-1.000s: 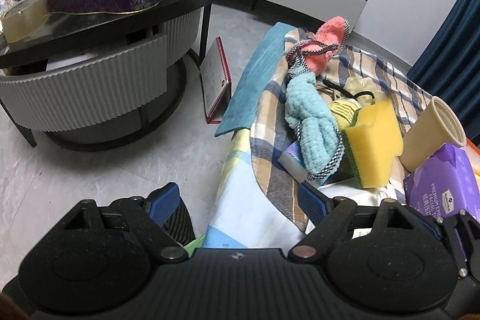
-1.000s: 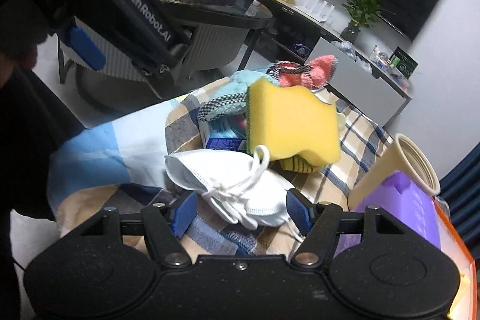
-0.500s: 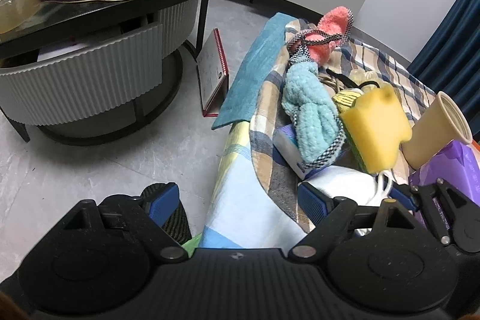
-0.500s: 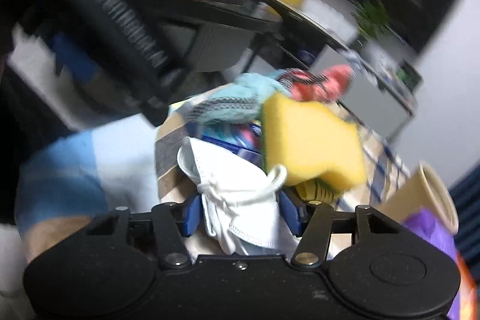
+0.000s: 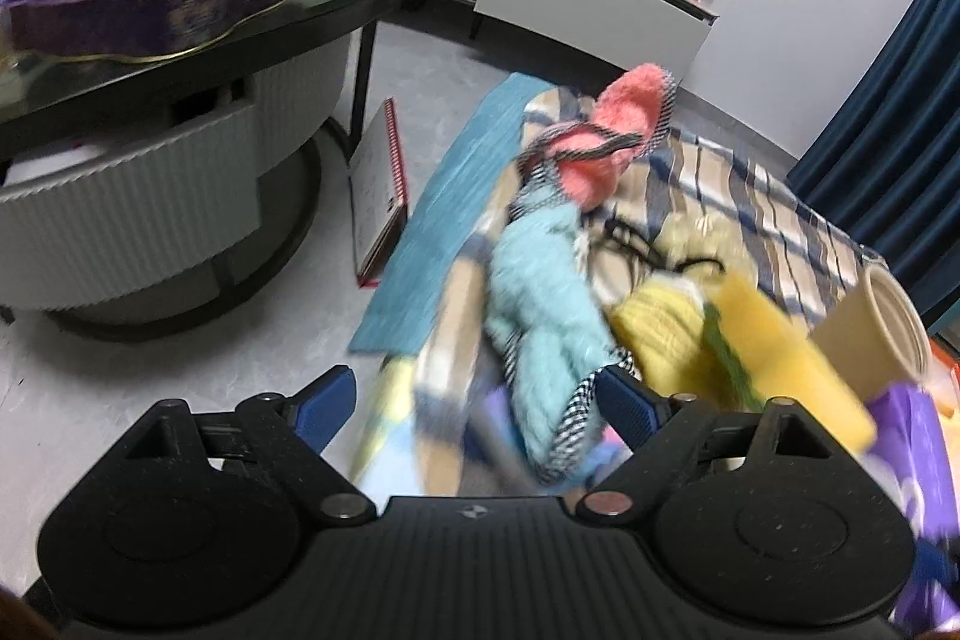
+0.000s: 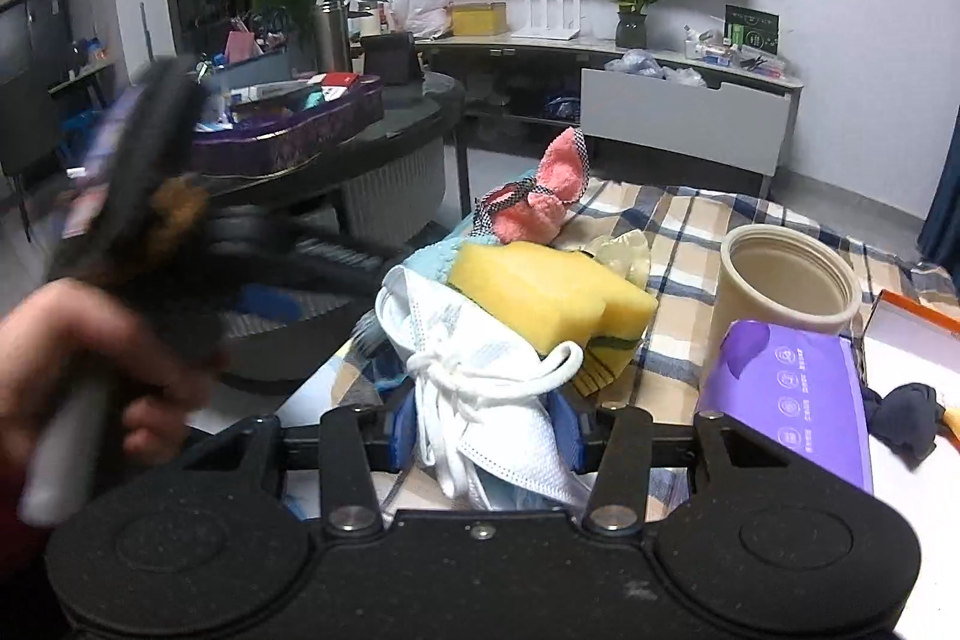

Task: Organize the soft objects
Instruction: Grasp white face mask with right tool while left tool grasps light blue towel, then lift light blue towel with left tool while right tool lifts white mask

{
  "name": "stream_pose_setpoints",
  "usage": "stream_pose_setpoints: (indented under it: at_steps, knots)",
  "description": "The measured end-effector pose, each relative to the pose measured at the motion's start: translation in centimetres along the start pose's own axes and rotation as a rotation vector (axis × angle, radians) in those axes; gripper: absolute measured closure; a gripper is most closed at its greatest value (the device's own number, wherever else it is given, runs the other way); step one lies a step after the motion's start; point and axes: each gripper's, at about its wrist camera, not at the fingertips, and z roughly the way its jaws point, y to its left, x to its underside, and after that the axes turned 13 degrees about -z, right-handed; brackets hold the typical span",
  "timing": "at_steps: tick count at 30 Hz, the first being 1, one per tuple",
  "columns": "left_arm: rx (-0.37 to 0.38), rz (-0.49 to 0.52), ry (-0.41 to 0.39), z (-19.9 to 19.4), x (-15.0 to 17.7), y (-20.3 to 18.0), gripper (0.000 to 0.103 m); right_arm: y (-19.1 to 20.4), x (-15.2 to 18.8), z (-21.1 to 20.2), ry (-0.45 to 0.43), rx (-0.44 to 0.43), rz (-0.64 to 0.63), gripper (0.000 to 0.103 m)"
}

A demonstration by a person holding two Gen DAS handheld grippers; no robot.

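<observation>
Right wrist view: right gripper (image 6: 483, 430) closing, pads pinching the white face mask (image 6: 480, 370) at lower centre.
Left gripper (image 5: 474, 403): jaws opening, nothing gripped, light-blue cloth (image 5: 540, 316) between them.
Yellow sponge (image 6: 549, 289): just behind mask, frame centre.

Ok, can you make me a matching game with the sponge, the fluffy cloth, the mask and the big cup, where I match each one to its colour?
Things:
1. sponge
2. fluffy cloth
3. face mask
4. big cup

Colours:
A. white
B. beige
C. yellow
D. pink

Pairs: 1-C, 2-D, 3-A, 4-B
</observation>
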Motion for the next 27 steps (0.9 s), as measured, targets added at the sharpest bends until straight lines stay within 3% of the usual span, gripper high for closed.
stream_pose_setpoints:
  at_steps: [3,7,9,12,13,16,21,27]
  knots:
    - [-0.009,0.023,-0.001,1.6,-0.9,-1.2,0.012,-0.6,0.3,-0.9,-0.008,-0.043,0.035,0.048]
    - [-0.008,-0.015,0.024,3.4,-1.9,-1.4,0.012,-2.2,0.7,-2.4,-0.061,-0.180,0.144,0.048]
    - [0.015,-0.038,0.043,4.2,-2.3,-1.6,0.013,-2.5,0.5,-2.8,-0.077,-0.158,0.141,0.048]
    - [0.007,-0.029,0.061,5.6,-2.5,-2.1,0.028,-3.0,0.4,-3.2,-0.087,-0.142,0.151,0.048]
    - [0.008,-0.026,0.075,6.0,-2.4,-2.2,0.043,-3.2,0.4,-3.3,-0.092,-0.139,0.154,0.048]
    - [-0.020,0.002,0.067,6.3,-2.2,-2.6,0.062,-3.1,0.4,-3.5,-0.102,-0.124,0.149,0.048]
    - [0.006,0.002,0.015,3.9,-2.1,-2.4,0.064,-3.2,0.3,-4.0,-0.123,-0.109,0.154,0.048]
    - [0.020,0.027,-0.070,-1.7,-1.2,-3.2,0.064,-3.6,-0.7,-4.5,-0.162,-0.091,0.173,0.048]
